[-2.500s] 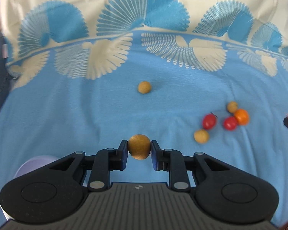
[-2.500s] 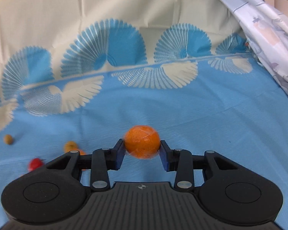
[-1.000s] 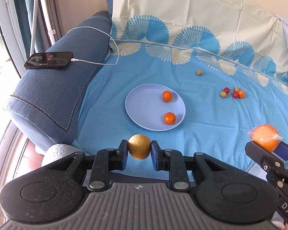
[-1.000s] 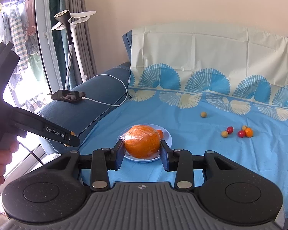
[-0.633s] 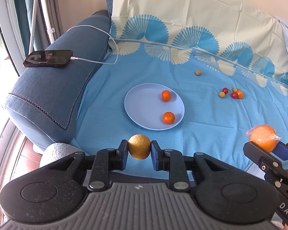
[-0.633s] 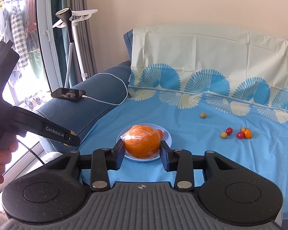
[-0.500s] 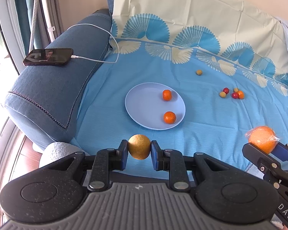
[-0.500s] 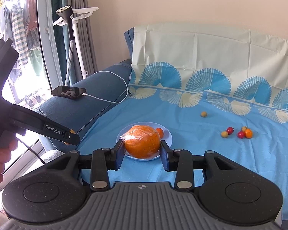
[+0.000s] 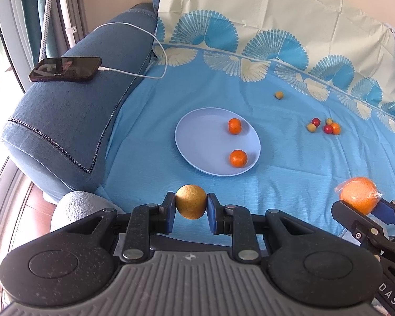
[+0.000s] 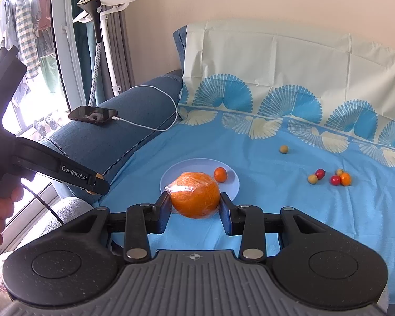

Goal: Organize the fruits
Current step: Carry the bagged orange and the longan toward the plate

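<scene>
Left tongs (image 9: 191, 207) clenched on a dull yellow-brown round fruit (image 9: 191, 205), right tongs (image 10: 194, 208) on a plastic-wrapped orange (image 10: 195, 198).

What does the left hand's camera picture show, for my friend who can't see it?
The left gripper pinches a small round tan fruit above a blue patterned cloth on a sofa. Ahead, a pale blue round plate holds two small oranges; at right, the right gripper holds a plastic-wrapped orange.

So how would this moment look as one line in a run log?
left gripper: shut on brown fruit | right gripper: shut on wrapped orange | plate: two small oranges
</scene>
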